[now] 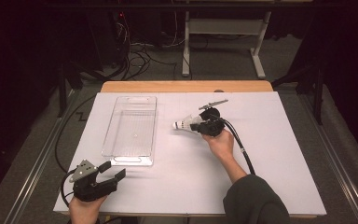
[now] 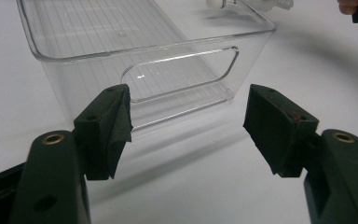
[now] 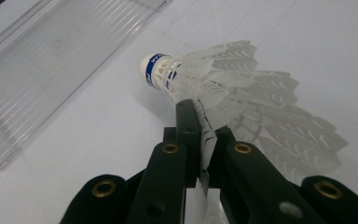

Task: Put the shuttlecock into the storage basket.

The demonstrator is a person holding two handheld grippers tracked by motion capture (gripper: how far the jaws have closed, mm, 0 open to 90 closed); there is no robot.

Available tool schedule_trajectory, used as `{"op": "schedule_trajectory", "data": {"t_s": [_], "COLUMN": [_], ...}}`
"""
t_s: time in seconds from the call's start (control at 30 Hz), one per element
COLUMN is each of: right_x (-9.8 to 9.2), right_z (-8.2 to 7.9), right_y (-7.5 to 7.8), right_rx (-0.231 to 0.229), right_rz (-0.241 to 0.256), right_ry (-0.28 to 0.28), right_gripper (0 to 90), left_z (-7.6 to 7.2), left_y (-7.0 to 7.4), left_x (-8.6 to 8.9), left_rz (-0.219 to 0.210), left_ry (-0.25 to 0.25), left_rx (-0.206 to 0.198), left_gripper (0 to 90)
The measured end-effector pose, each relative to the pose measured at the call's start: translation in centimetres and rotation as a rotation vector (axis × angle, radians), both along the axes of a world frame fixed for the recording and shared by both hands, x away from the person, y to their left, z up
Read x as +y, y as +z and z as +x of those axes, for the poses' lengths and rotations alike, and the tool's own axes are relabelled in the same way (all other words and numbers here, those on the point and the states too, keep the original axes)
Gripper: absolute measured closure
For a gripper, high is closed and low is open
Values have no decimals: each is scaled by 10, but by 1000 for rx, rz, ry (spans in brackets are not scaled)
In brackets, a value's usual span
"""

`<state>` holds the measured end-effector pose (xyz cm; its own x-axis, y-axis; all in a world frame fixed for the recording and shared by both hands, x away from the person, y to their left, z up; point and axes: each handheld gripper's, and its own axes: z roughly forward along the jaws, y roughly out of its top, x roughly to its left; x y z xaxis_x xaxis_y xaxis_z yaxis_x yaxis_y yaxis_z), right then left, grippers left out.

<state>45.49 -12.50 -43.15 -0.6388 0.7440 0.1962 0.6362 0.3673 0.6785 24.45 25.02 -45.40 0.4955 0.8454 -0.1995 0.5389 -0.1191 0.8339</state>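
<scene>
Clear ribbed glossy plastic rectangular bin (image 1: pixel 131 130), white feathered shuttlecock with blue-banded smooth cork tip (image 3: pixel 205 84), matt white paper-like table sheet (image 1: pixel 270 154), tan wooden table edge (image 1: pixel 186 87) at twelve o'clock, matt black gripper pads (image 2: pixel 114 128)

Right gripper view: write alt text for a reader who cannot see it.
The right claw is shut on the feather skirt of a white shuttlecock, whose blue-banded cork tip points away from the camera. A clear plastic bin lies to the left on the white table.
</scene>
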Motion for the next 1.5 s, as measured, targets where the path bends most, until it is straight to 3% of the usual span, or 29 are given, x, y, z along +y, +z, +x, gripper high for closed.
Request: {"op": "schedule_trajectory", "data": {"t_s": [0.93, 1.5], "right_x": [-5, 7], "right_z": [-6, -7], "right_y": [19, 29], "right_rx": [-16, -17], "right_rz": [42, 66], "right_ry": [15, 54], "right_gripper": [896, 895], "left_z": [2, 3], "left_y": [-1, -1], "left_x": [8, 11], "left_rz": [7, 15], "left_ry": [32, 38], "left_rx": [1, 3], "left_gripper": [327, 328]}}
